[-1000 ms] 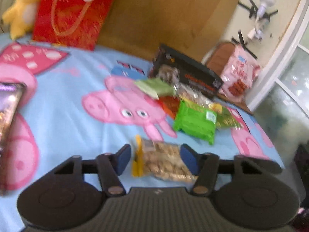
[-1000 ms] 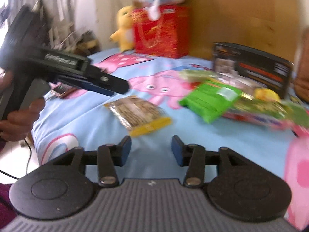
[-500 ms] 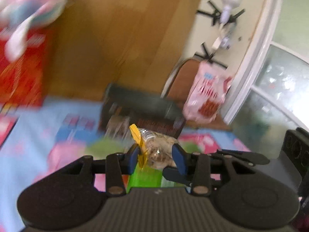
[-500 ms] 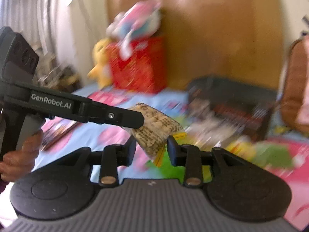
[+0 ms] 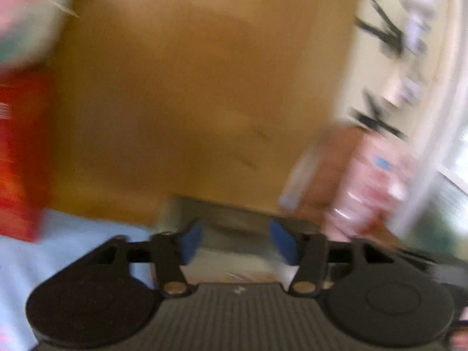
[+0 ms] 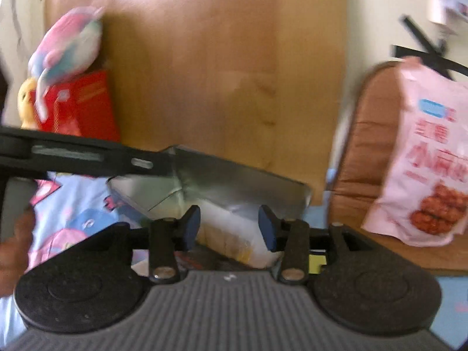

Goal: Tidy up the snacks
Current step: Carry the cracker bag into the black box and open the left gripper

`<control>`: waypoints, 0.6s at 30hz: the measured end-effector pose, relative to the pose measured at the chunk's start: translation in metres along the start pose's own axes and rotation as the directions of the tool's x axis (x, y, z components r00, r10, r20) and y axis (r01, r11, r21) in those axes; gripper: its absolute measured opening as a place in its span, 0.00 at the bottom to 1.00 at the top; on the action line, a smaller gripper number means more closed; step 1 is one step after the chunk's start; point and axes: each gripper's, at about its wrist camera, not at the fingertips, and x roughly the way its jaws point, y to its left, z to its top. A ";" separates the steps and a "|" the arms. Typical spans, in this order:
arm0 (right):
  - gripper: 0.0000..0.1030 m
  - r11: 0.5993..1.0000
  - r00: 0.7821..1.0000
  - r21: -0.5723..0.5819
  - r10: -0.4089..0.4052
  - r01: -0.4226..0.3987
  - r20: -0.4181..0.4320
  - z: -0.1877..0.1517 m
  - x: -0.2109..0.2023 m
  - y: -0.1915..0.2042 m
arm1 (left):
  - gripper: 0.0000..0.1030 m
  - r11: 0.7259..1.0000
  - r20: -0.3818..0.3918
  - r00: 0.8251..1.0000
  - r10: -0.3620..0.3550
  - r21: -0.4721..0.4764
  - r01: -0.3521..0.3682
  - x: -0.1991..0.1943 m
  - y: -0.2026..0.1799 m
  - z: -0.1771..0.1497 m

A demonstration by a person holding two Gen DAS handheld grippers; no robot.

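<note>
The left wrist view is heavily blurred. My left gripper (image 5: 235, 241) is open with nothing between its blue pads; the dark snack box (image 5: 234, 219) lies just ahead of it. In the right wrist view my right gripper (image 6: 229, 229) is open, above the open box (image 6: 234, 175) whose grey inner flaps show. A pale clear snack packet (image 6: 234, 239) lies in the box between and behind the pads. The left gripper's black arm (image 6: 87, 158) reaches in from the left to the box's edge.
A wooden headboard (image 6: 219, 73) stands behind the box. A red gift bag (image 6: 87, 108) and plush toys (image 6: 67, 46) are at left. A pink snack bag (image 6: 430, 158) leans on a brown chair (image 6: 371, 134) at right. The blue cartoon bedsheet (image 6: 73, 204) lies below.
Both grippers have swung up and forward to the dark box. The left gripper, which held the peanut packet half a second ago, is now open and empty. A packet now lies in the box.
</note>
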 end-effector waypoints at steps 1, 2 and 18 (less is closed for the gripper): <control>0.50 0.999 1.000 0.044 0.001 -0.002 0.016 -0.001 -0.005 -0.010 | 0.65 0.998 0.018 0.998 0.062 -0.024 -0.062 -0.002 0.009 -0.001; 0.55 0.997 1.000 0.082 -0.003 0.001 0.024 -0.003 -0.006 -0.020 | 0.64 0.995 0.004 0.996 0.092 -0.048 -0.092 0.000 0.017 -0.001; 0.54 0.969 0.994 0.246 -0.056 0.033 0.088 -0.024 -0.035 -0.041 | 0.71 0.987 -0.012 0.989 0.144 -0.076 -0.145 -0.040 0.005 -0.037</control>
